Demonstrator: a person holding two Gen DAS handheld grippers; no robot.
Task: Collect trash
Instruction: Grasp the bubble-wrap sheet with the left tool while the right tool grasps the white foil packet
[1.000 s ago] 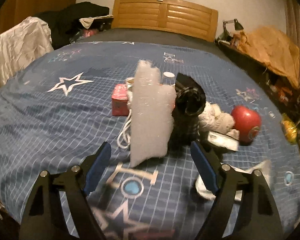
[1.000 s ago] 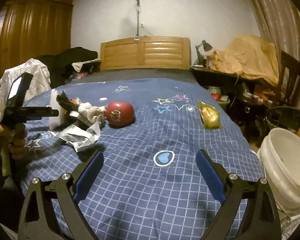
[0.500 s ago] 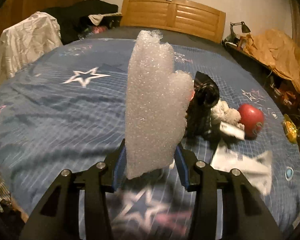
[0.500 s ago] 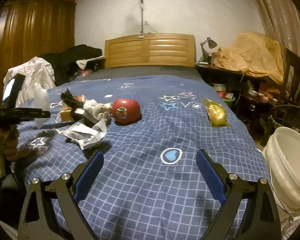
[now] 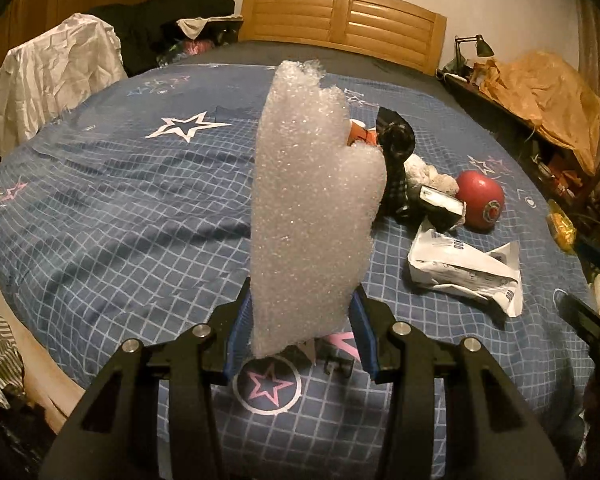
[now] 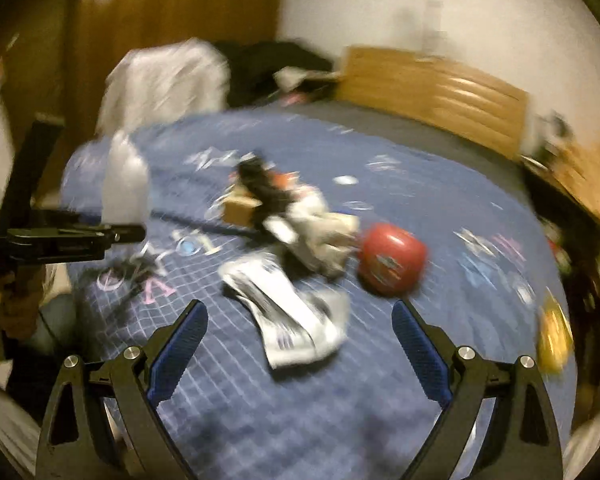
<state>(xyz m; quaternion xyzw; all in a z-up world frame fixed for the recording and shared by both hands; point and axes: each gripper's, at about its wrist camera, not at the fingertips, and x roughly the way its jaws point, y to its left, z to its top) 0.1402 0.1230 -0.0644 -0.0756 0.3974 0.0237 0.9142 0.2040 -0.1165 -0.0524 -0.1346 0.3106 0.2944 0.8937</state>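
My left gripper (image 5: 302,320) is shut on a tall white piece of foam wrap (image 5: 314,200), which stands upright above the blue checked bedspread (image 5: 120,220). The same foam wrap (image 6: 124,180) shows in the right wrist view at the left, held by the left gripper (image 6: 100,236). My right gripper (image 6: 300,344) is open, hovering over a crumpled white printed wrapper (image 6: 288,312), with nothing between its fingers. That wrapper (image 5: 464,272) lies right of the foam. Behind it are a black item (image 5: 396,148), a beige crumpled wad (image 5: 428,172) and a red round object (image 5: 482,202).
A yellow packet (image 5: 560,224) lies at the bed's right edge. White cloth (image 5: 56,76) and dark clothes pile up at the far left, by the wooden headboard (image 5: 340,16). A cluttered side table with a lamp (image 5: 476,44) stands on the right. The right wrist view is blurred.
The left gripper closed on the foam wrap and lifted it off the bed, drawing back. The right gripper swung left and tilted down, now facing the white wrapper and red object.
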